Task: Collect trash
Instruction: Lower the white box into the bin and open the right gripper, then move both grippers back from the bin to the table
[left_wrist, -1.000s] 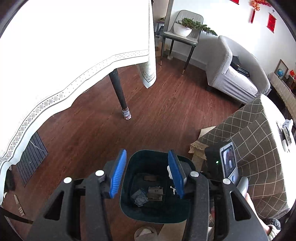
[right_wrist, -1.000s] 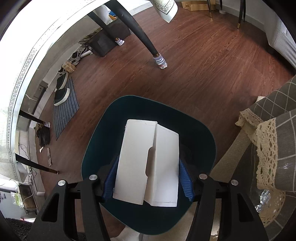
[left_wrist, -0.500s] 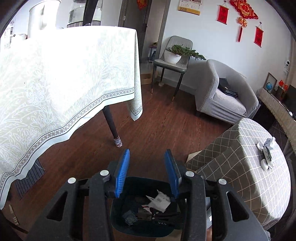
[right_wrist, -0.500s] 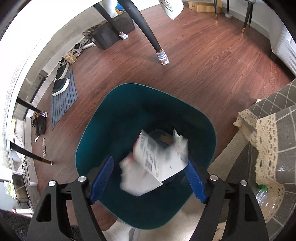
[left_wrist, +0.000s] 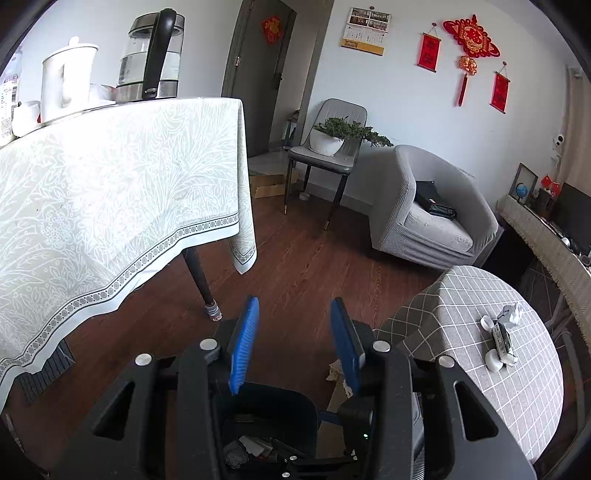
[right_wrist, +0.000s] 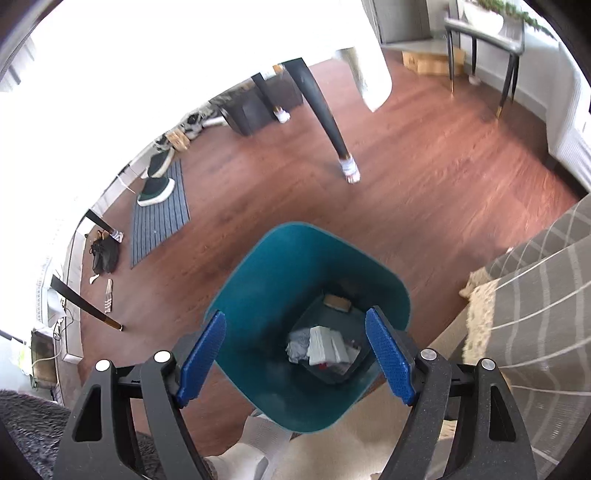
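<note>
We can read no text for sure. The red door sign (left_wrist: 272, 29) and the red wall scrolls (left_wrist: 429, 50) bear characters too small to make out.

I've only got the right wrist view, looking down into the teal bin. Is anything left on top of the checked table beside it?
Observer: Yes. The left wrist view shows the top of the checked table: a crumpled silvery scrap lies near its far edge.
Operator: Anything next to it?
Observer: A dark flat item, perhaps a remote, with white round pieces by its ends. I can't tell if those are trash.
Operator: And the white-clothed table?
Observer: On the white-clothed table stand a glass kettle and a white jug.
</note>
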